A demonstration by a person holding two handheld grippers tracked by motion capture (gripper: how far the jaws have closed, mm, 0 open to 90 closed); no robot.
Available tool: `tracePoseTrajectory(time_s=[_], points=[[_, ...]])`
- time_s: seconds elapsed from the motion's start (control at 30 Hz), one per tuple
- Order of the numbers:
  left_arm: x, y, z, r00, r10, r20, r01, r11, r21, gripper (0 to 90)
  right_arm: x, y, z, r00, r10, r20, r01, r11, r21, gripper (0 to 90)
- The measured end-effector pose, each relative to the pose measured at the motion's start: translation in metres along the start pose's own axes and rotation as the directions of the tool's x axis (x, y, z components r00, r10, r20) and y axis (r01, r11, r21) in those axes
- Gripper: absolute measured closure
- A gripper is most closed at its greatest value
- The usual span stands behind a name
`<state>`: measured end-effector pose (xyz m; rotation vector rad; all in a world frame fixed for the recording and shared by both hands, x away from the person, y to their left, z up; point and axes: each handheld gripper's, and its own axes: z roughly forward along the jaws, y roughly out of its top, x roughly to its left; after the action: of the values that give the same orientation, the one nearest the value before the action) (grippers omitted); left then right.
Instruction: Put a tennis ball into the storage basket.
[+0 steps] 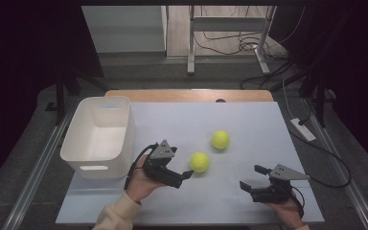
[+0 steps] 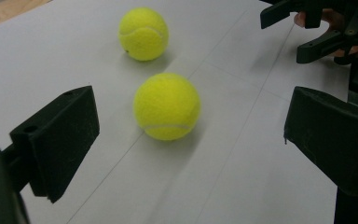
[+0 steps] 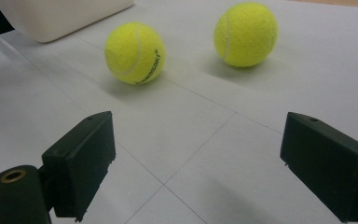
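So I'm holding the left claw (image 1: pixel 186 173) low over the bench (image 1: pixel 249 120) with its jaws spread wide and nothing between them. The nearer tennis ball (image 1: pixel 199 162) is sitting just ahead of the tips, a little outside the gap, not touching either jaw. In the left claw's own view that ball (image 2: pixel 167 106) is lying dead centre between the two black jaws but farther out, resting on the white sheet. The second tennis ball (image 1: pixel 220 139) is sitting beyond it, clearly apart from the first, and I'm seeing it farther off in that same view (image 2: pixel 143 33).

The right claw (image 1: pixel 253 178) is also hanging released, jaws wide, gripping nothing, well back from both balls. Looking along it, the nearer ball (image 3: pixel 134 53) is lying ahead and toward its left jaw, the other one (image 3: pixel 246 33) ahead and more to the middle, both well beyond the tips.

The white bin (image 1: pixel 100 136) is standing behind the left claw, on the side away from the balls, looking bare inside
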<state>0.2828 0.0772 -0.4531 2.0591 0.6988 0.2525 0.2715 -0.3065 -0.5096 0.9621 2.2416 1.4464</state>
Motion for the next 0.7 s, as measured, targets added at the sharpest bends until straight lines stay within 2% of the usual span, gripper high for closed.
tracePoseTrajectory(time_s=[0.3, 0.6, 0.7], points=[[0.002, 0.007, 0.009, 0.9998, 0.002, 0.022, -0.002, 0.9999, 0.017, 3.7, 0.0, 0.0, 0.0, 1.0, -0.002, 0.002, 0.002, 1.0, 0.003, 10.3], [0.007, 0.011, 0.021, 0.9998, -0.006, 0.021, 0.005, 0.9992, 0.039, 3.6, 0.0, 0.0, 0.001, 1.0, -0.003, 0.003, 0.003, 1.0, 0.009, 10.3], [0.009, 0.014, 0.026, 0.9999, 0.001, 0.015, -0.002, 0.998, 0.064, 3.4, 0.0, 0.0, 0.001, 1.0, -0.003, 0.002, 0.003, 1.0, 0.008, 10.4]])
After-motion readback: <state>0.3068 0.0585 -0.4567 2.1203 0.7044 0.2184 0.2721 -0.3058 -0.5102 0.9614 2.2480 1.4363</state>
